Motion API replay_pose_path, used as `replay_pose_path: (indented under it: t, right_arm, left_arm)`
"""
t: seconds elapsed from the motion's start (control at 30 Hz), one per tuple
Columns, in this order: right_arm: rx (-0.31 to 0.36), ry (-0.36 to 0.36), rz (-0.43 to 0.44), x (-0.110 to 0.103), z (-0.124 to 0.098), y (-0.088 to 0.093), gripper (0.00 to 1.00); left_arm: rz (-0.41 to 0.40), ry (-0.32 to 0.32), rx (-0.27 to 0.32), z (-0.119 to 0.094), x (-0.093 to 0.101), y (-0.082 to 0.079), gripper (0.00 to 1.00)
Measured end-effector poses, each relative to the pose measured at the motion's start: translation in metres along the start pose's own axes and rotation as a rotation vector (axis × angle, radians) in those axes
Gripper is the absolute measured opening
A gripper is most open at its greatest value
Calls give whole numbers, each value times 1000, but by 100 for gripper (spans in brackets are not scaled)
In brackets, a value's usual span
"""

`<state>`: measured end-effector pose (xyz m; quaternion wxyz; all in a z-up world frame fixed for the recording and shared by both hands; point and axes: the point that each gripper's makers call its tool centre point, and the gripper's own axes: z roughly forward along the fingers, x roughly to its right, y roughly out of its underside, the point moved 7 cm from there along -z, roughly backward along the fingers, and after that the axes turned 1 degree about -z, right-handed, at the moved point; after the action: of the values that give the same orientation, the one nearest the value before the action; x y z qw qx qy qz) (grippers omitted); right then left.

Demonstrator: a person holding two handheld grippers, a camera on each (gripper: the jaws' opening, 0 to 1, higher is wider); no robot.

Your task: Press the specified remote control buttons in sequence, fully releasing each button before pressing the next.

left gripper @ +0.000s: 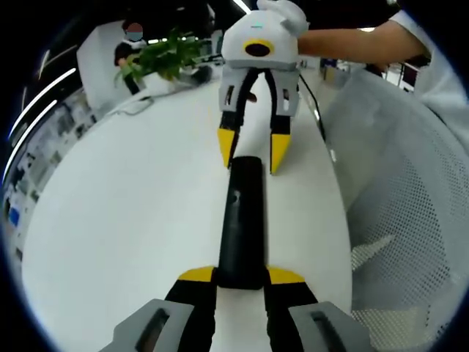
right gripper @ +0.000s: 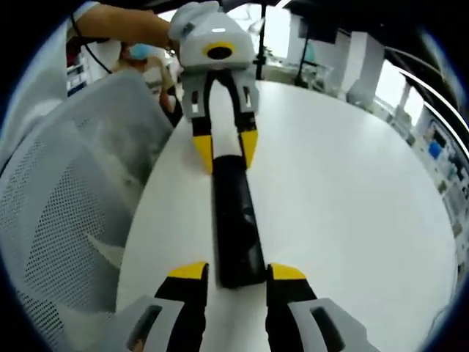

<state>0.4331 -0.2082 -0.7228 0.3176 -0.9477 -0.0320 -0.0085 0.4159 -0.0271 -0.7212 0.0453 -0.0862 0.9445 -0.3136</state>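
While the black remote control [left gripper: 242, 220] lies flat on the white table [left gripper: 132, 220], the left gripper [left gripper: 242, 277] has its yellow tips on both sides of the near end, and it looks like it is holding it. The right gripper [left gripper: 253, 150] is at the far end with its jaws apart, one tip on each side. To press well, I think one claw should keep the remote from sliding while the other pushes one button gently, then lifts all the way off. A mesh chair [left gripper: 410, 220] is beside the table.
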Motion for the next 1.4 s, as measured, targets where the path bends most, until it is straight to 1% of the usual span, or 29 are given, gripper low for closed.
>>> replay_pose_path:
  t: [0.23,0.3,0.57,0.77,1.13,1.23,1.4]
  right_arm:
    - [-15,-4,-4,1,3,1,25]
    - [-16,-6,-2,2,2,1,22]
    - [-27,-7,12,2,3,0,21]
    - [-43,-7,18,2,3,-1,21]
    - [-57,1,30,2,3,-3,19]
    - [-56,1,35,1,3,-3,19]
    - [-47,13,42,3,0,-4,19]
  left_arm:
    - [7,-2,1,0,0,0,24]
    - [13,-2,2,0,0,0,24]
    - [5,3,3,0,-1,1,24]
    - [6,11,-10,0,-1,0,23]
    - [12,-9,0,-1,-1,0,23]
    - [14,-9,-3,-2,-1,0,23]
    - [21,-18,12,-7,-5,-3,23]
